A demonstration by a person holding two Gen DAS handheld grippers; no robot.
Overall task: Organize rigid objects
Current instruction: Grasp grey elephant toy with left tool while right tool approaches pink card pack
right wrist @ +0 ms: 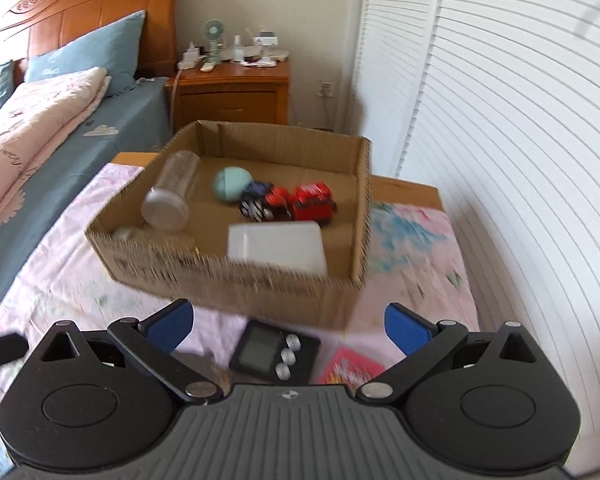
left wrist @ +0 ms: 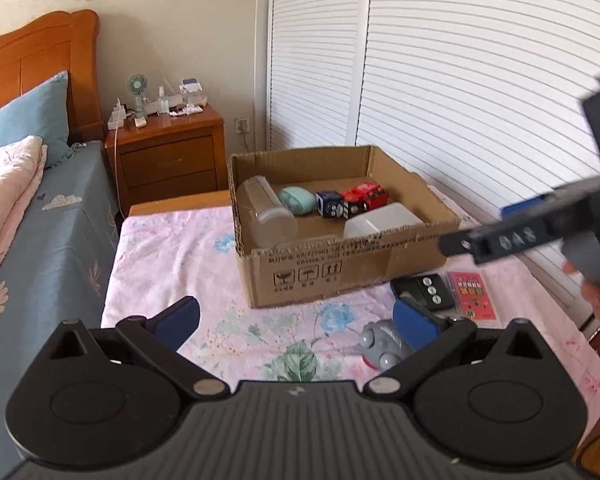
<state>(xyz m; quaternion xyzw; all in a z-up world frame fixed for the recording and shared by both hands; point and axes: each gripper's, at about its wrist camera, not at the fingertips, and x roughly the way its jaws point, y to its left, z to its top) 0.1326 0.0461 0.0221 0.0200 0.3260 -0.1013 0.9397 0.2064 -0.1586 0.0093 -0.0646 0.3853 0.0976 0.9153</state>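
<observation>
Cardboard box (right wrist: pixel 236 276) sits open-topped on the tabletop (left wrist: pixel 172 264), which is covered by a pink floral cloth. Front wall carries printed handling symbols and black text.

Contents of box, largest first:
- white translucent container (right wrist: pixel 276 244), rectangular, near the front wall on the right side.
- clear plastic jar (right wrist: pixel 172 192), lying on its side against the left wall, its wide end toward the front.
- red toy truck (right wrist: pixel 312 200), about mid-box, touching a dark blue cube toy (right wrist: pixel 254 200) on its left.
- mint green oval case (right wrist: pixel 232 182), just behind the cube.

On the cloth in front of the box, outside it:
- black digital timer (right wrist: pixel 274 350) with three round silver buttons, lying flat.
- pink card pack (left wrist: pixel 474 296), flat, just right of the timer.
- grey round toy (left wrist: pixel 382 344) with two bulging eyes, partly hidden behind my left jaw pad.

My right gripper (right wrist: pixel 288 324): jaws released, spread wide, nothing between the pads; timer lies below the gap. View is motion-blurred.
My left gripper (left wrist: pixel 296 320): jaws also spread, nothing grasped.

Room: bed (left wrist: pixel 40 216) with blue sheet and pink quilt to the left, wooden nightstand (left wrist: pixel 168 152) behind with a small fan, white louvred doors (left wrist: pixel 460 80) on the right.
</observation>
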